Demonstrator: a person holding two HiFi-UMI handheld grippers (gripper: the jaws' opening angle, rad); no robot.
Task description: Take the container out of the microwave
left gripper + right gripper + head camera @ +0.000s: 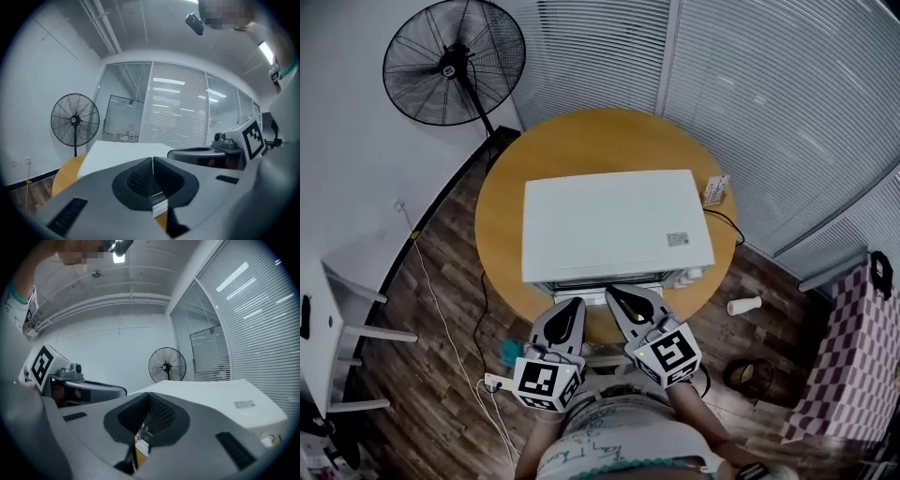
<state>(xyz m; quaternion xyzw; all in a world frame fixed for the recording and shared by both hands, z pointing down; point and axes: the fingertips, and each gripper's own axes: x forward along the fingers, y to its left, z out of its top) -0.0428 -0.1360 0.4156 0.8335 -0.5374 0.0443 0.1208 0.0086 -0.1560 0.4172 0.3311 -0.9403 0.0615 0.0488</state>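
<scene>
A white microwave [614,225] stands on a round wooden table [502,216] with its front toward me; its door looks closed, and no container shows in any view. My left gripper [574,305] is just in front of the microwave's lower front edge, its jaws together and empty. My right gripper [612,292] is beside it, slightly closer to the front, also shut on nothing. In the left gripper view the jaws [152,161] meet in one seam below the microwave's top [126,152]. The right gripper view shows the same closed seam [149,401] beside the microwave [211,399].
A black standing fan [455,61] is behind the table at the left. A small box [716,189] lies on the table's right edge. On the floor are a power strip [495,382], a white bottle [743,305] and a checkered cloth [844,366]. Blinds line the glass wall.
</scene>
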